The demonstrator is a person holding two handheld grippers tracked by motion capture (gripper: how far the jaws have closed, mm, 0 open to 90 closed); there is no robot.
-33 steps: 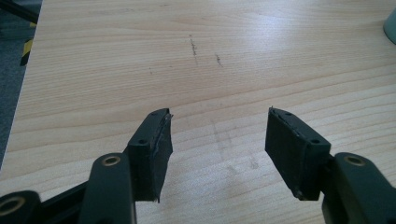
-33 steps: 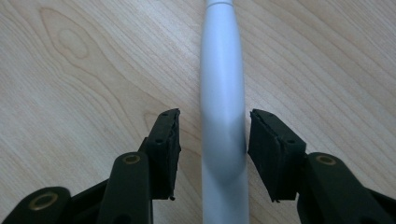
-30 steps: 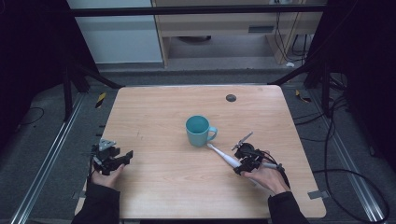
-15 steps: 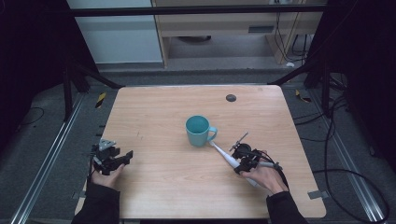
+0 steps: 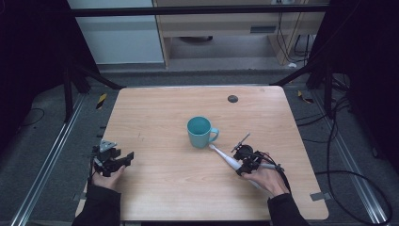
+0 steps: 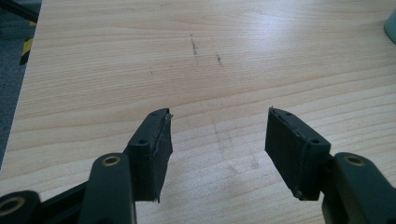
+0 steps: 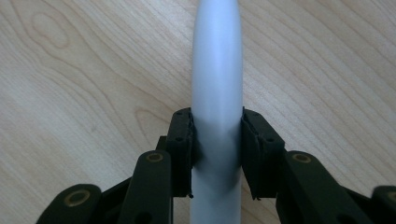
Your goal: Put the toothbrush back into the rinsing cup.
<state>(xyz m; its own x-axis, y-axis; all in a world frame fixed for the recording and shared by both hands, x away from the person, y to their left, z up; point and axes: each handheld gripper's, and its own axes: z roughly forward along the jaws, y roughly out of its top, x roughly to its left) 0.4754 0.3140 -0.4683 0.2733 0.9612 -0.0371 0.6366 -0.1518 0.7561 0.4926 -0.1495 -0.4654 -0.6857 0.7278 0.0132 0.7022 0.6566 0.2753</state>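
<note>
A teal mug (image 5: 200, 132) stands upright at the middle of the wooden table, handle to the right. A white toothbrush-like stick (image 5: 225, 158) lies low over the table, its thin tip close to the mug's base. My right gripper (image 5: 244, 162) is shut on its thick white body (image 7: 217, 70), with one black jaw pressed on each side. My left gripper (image 5: 123, 159) rests near the table's left edge. Its jaws stand open over bare wood (image 6: 217, 114), nothing between them. A sliver of the mug (image 6: 391, 23) shows at the top right of the left gripper view.
A small dark round disc (image 5: 232, 99) lies near the table's far edge. The tabletop (image 5: 155, 117) is light wood with a few faint scuff marks (image 6: 194, 46). Cables (image 5: 339, 174) trail on the floor to the right of the table.
The right gripper has edged slightly left and toward the near side with the white stick still in it. The left gripper has stayed put.
</note>
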